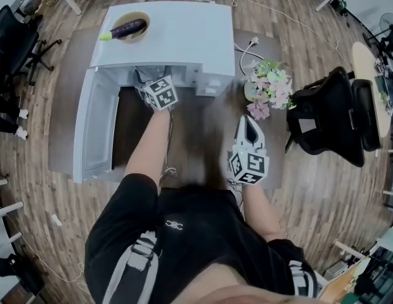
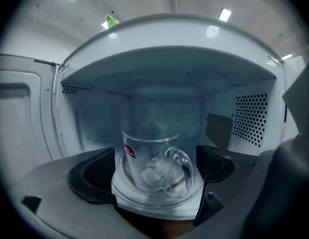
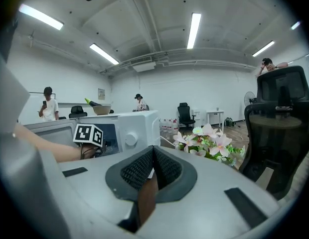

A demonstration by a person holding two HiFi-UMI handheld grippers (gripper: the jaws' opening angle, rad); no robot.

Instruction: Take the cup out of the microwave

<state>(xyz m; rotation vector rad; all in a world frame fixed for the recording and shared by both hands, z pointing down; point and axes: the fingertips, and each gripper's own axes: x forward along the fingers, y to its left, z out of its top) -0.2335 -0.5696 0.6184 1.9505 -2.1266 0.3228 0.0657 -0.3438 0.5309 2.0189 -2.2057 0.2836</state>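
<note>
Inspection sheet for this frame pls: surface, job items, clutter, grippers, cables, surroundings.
Surface: brown table, carrying the microwave.
Job's things: white microwave, door swung open; clear glass cup on the turntable inside, handle to the left gripper view's right.
Clutter: bowl with an eggplant on the microwave's top; flowers on the table beside it.
Grippers: left gripper open, jaws either side of the cup; right gripper shut, empty, outside the microwave.
Cables: white cable trailing behind the microwave.
Surroundings: black office chair right of the table; wooden floor; people far off.
</note>
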